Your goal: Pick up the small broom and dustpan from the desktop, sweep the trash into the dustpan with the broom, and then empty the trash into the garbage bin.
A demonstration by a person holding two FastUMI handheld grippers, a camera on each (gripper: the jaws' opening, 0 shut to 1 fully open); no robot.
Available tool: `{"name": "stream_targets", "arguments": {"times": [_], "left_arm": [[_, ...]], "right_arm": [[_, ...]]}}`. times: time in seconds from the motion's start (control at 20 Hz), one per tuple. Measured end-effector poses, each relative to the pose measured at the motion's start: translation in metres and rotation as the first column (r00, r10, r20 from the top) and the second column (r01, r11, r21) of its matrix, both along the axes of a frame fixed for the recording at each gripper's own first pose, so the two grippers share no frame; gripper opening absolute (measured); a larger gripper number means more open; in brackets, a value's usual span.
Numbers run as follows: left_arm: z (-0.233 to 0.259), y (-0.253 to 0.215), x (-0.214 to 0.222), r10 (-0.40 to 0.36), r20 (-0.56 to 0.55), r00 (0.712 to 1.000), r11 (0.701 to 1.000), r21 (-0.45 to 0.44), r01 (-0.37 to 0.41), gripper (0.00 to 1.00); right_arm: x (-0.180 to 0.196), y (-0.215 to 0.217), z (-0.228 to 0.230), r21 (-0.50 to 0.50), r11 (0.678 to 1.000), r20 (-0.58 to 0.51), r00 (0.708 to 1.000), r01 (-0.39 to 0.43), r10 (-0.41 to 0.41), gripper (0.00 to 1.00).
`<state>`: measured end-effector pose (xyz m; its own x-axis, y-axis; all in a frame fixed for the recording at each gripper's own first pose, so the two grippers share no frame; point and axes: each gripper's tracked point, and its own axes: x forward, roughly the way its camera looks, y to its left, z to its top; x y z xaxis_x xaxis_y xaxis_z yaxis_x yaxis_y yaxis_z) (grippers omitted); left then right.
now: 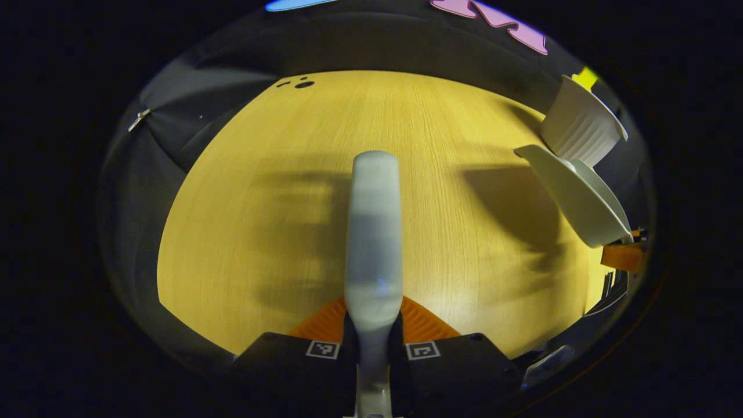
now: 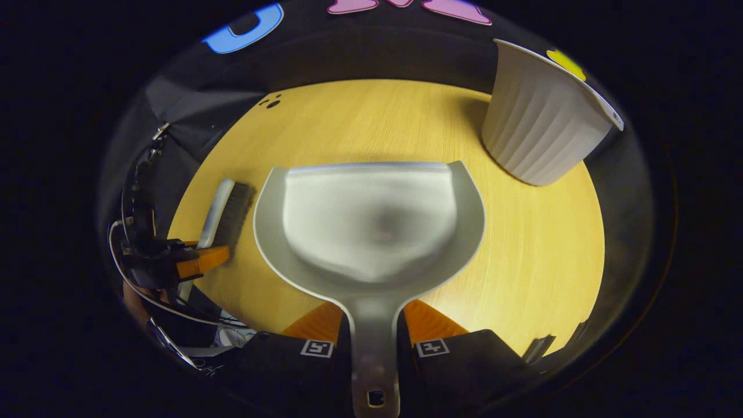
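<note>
Right gripper view: we hold the dustpan (image 2: 371, 223) clenched in the right gripper (image 2: 371, 325), the left gripper (image 1: 372, 328) clamping the broom (image 1: 373, 232); tipping into the garbage bin (image 2: 540, 122) seems next, no trash visible.

Bare desk (image 1: 278, 191) lies open ahead of the broom (image 1: 374, 232) and to its left. On its right the raised dustpan (image 1: 580, 197) and, just behind, the white garbage bin (image 2: 540, 122) at the desk's far right corner block passage.
</note>
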<state>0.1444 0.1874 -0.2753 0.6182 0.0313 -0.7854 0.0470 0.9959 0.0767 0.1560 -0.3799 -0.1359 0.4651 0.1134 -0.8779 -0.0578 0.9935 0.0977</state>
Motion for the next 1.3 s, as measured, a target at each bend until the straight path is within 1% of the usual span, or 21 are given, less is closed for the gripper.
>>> {"name": "stream_targets", "arguments": {"times": [0.15, 0.2, 0.25, 0.35, 0.4, 0.45, 0.5, 0.55, 0.7, 0.75, 0.8, 0.85, 0.9, 0.95, 1.05, 1.1, 1.2, 1.3], "left_arm": [[0.001, -0.006, 0.013, -0.031, -0.021, 0.999, 0.998, 0.058, 0.033, 0.28], [0.000, -0.006, 0.019, -0.049, -0.025, 0.999, 0.995, 0.085, 0.051, 0.27], [0.002, -0.006, 0.020, -0.071, -0.035, 0.997, 0.991, 0.115, 0.074, 0.28], [0.004, -0.008, 0.018, -0.106, -0.069, 0.992, 0.981, 0.154, 0.116, 0.29], [0.004, -0.009, 0.016, -0.118, -0.087, 0.989, 0.977, 0.170, 0.131, 0.29], [0.004, -0.010, 0.015, -0.121, -0.100, 0.988, 0.974, 0.180, 0.137, 0.28], [0.004, -0.010, 0.015, -0.118, -0.108, 0.987, 0.973, 0.187, 0.136, 0.31], [0.004, -0.008, 0.016, -0.111, -0.113, 0.987, 0.973, 0.192, 0.131, 0.31], [0.004, -0.010, 0.013, -0.083, -0.122, 0.989, 0.980, 0.172, 0.103, 0.34], [0.003, -0.012, 0.011, -0.075, -0.124, 0.989, 0.984, 0.149, 0.094, 0.35], [0.004, -0.015, 0.009, -0.067, -0.122, 0.990, 0.989, 0.122, 0.082, 0.33], [0.006, -0.017, 0.007, -0.058, -0.114, 0.992, 0.993, 0.098, 0.069, 0.43], [0.010, -0.017, 0.005, -0.046, -0.098, 0.994, 0.995, 0.083, 0.054, 0.57], [0.015, -0.016, 0.004, -0.035, -0.080, 0.996, 0.997, 0.073, 0.040, 0.71], [0.030, -0.016, -0.006, -0.016, -0.040, 0.999, 0.998, 0.054, 0.018, 0.99], [0.039, -0.016, -0.010, -0.012, -0.012, 1.000, 0.999, 0.051, 0.013, 0.98], [0.062, -0.016, -0.020, -0.009, 0.065, 0.998, 0.998, 0.058, 0.005, 0.97], [0.096, -0.024, -0.031, -0.011, 0.186, 0.982, 0.999, 0.044, 0.003, 0.97]], "right_arm": [[0.001, 0.000, -0.024, 0.005, 1.000, -0.037, 0.999, 0.011, -0.011, 0.36], [0.001, -0.001, -0.030, 0.002, 1.000, -0.042, 0.999, 0.018, -0.018, 0.41], [0.003, 0.001, -0.035, -0.012, 1.000, -0.036, 0.999, 0.017, -0.017, 0.37], [0.006, 0.003, -0.040, -0.044, 0.999, -0.028, 1.000, 0.001, -0.003, 0.37], [0.006, 0.006, -0.042, -0.042, 0.999, -0.038, 0.999, -0.002, 0.000, 0.41], [0.004, 0.010, -0.043, -0.032, 0.999, -0.050, 0.999, -0.004, 0.002, 0.37], [0.005, 0.012, -0.042, -0.023, 1.000, -0.060, 0.998, -0.003, 0.002, 0.33], [0.007, 0.014, -0.043, -0.014, 1.000, -0.065, 0.998, -0.005, 0.004, 0.37], [0.010, 0.019, -0.049, 0.011, 1.000, -0.088, 0.996, -0.017, 0.018, 0.39], [0.012, 0.021, -0.050, 0.019, 1.000, -0.084, 0.996, -0.018, 0.020, 0.45], [0.013, 0.023, -0.049, 0.031, 0.999, -0.081, 0.996, -0.020, 0.022, 0.49], [0.012, 0.025, -0.048, 0.041, 0.999, -0.081, 0.996, -0.021, 0.024, 0.46], [0.011, 0.027, -0.046, 0.053, 0.998, -0.079, 0.997, -0.019, 0.024, 0.48], [0.010, 0.029, -0.042, 0.065, 0.998, -0.074, 0.997, -0.020, 0.025, 0.55], [0.010, 0.030, -0.031, 0.077, 0.997, -0.044, 0.999, -0.020, 0.023, 0.85], [0.005, 0.030, -0.022, 0.079, 0.997, -0.023, 1.000, -0.013, 0.015, 1.00], [0.008, 0.025, -0.001, 0.052, 0.998, 0.057, 0.998, -0.019, 0.016, 0.99], [0.007, 0.017, 0.027, -0.019, 0.999, 0.167, 0.985, -0.046, 0.048, 0.99]]}}
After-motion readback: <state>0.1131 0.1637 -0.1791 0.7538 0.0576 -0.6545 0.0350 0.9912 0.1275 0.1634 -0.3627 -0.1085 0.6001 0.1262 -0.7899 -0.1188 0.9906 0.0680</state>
